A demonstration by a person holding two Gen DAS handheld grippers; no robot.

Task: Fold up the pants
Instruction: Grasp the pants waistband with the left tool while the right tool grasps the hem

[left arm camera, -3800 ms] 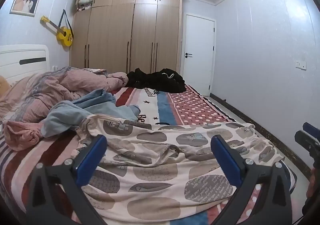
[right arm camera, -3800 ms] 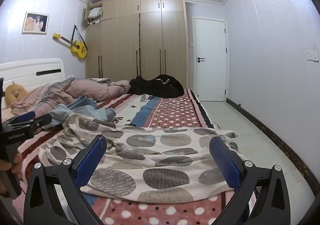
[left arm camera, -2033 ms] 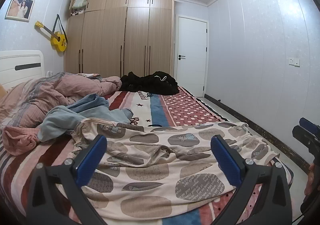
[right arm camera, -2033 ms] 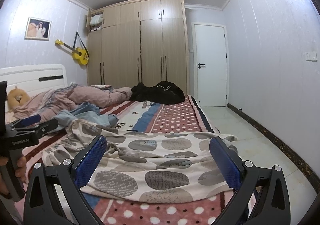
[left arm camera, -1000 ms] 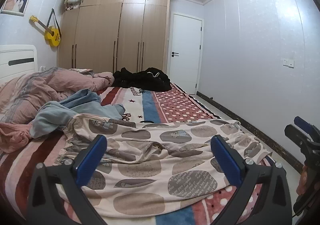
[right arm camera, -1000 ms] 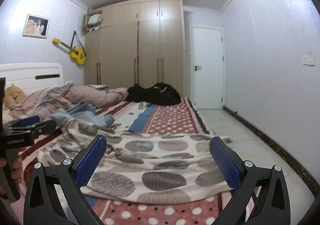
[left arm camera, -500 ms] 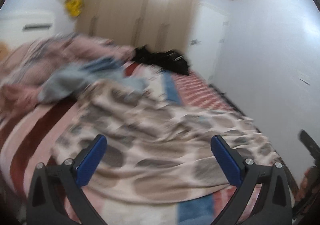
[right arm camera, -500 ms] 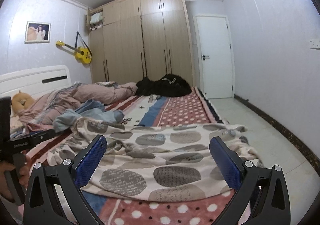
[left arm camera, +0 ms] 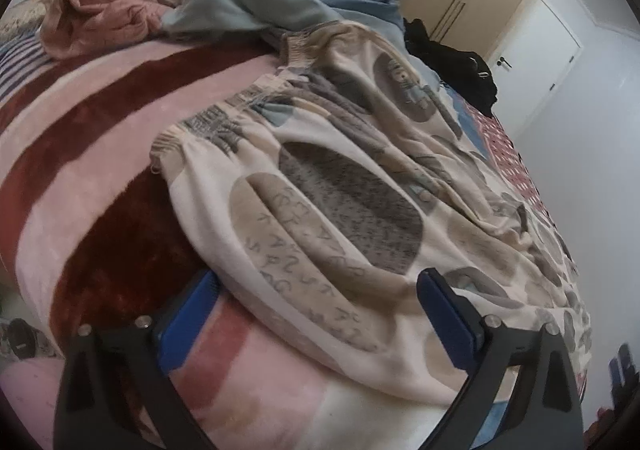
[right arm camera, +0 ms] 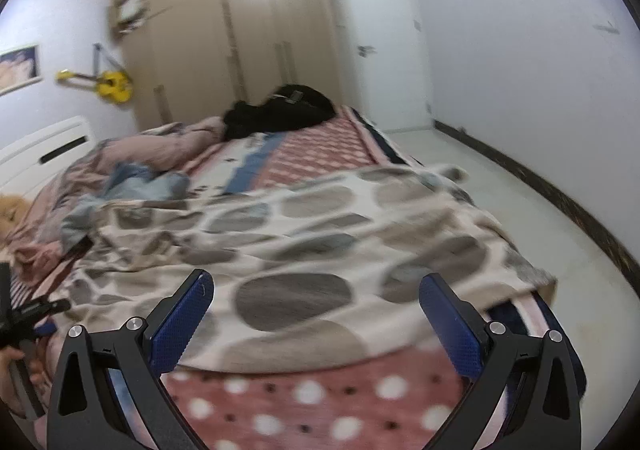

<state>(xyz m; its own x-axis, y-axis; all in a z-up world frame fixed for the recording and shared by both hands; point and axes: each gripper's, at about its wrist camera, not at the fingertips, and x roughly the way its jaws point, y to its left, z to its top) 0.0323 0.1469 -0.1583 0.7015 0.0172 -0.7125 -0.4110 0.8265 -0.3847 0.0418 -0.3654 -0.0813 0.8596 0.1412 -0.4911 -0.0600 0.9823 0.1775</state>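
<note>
Left tongs (left arm camera: 316, 314) spread wide, low over the near edge of the patterned pants (left arm camera: 344, 209); blue pads (left arm camera: 188, 314) straddling the hem-side fabric, nothing pinched yet. Left pad apparently tucked against or under the cloth edge; contact not certain.

Right tongs (right arm camera: 316, 314) also spread wide, hovering above the other stretch of the pants (right arm camera: 320, 234), empty. View blurred.

Pants laid across the bed (left arm camera: 80, 153), crosswise on the striped and dotted blanket (right arm camera: 320, 402); elastic waistband (left arm camera: 224, 117) bunched toward the left-tongs side, leg ends (right arm camera: 520, 258) draping over the bed's edge toward the floor. Fabric wrinkled, ridged along the middle.

Risks, as judged:
- Closing low could pinch plush blanket along with the pants; cause: pad sitting right at the cloth edge on soft bedding.
- Taking only the top layer; cause: two layers lying loose, the lower one would trail and spoil the fold.
- Overhanging leg ends may slide floorward once lifted; cause: weight past the bed's edge.
- Existing wrinkles likely folded in if not tensioned first.

Farther back: blue-grey garment (left arm camera: 256, 5) touching the waistband region, could drag along. Pink duvet (left arm camera: 132, 5), black clothing heap (right arm camera: 280, 113), wardrobe (right arm camera: 240, 45), door (right arm camera: 384, 49), yellow guitar (right arm camera: 110, 85) on the wall.
</note>
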